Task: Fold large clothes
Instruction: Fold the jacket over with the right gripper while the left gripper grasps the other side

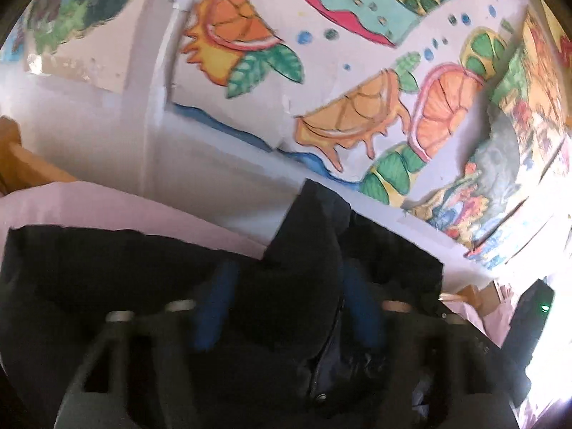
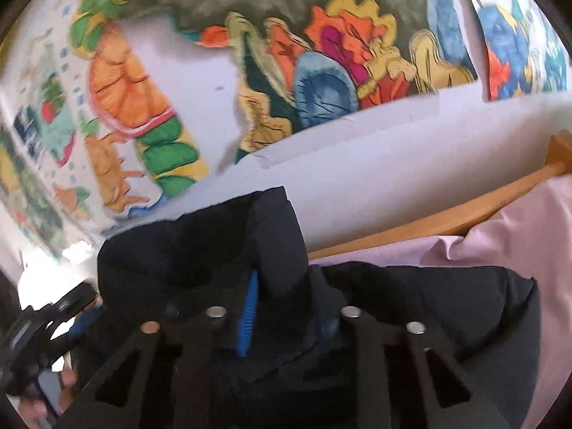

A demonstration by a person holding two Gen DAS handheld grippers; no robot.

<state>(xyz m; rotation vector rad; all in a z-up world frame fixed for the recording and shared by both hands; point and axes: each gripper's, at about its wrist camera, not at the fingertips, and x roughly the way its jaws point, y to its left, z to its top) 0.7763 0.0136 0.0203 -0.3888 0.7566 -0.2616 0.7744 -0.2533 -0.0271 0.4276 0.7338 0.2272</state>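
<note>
A large dark navy garment [image 1: 107, 268] is lifted above the pink bed sheet [image 1: 107, 203]. My left gripper [image 1: 289, 304] is shut on a bunched fold of the dark garment, which bulges up between its blue pads [image 1: 220, 307]. My right gripper [image 2: 286, 311] is shut on another fold of the same garment [image 2: 178, 254]; one ribbed blue pad [image 2: 249, 318] shows beside the cloth. The garment hangs between both grippers and hides the fingertips. The other gripper shows at the lower left of the right wrist view [image 2: 39, 325].
A white wall with colourful painted paper pictures [image 1: 357, 71] fills the upper half of both views. A wooden bed rail [image 2: 429, 218] runs along the wall above the pink sheet [image 2: 518, 236]. A dark device with a green light [image 1: 532, 311] is at the right.
</note>
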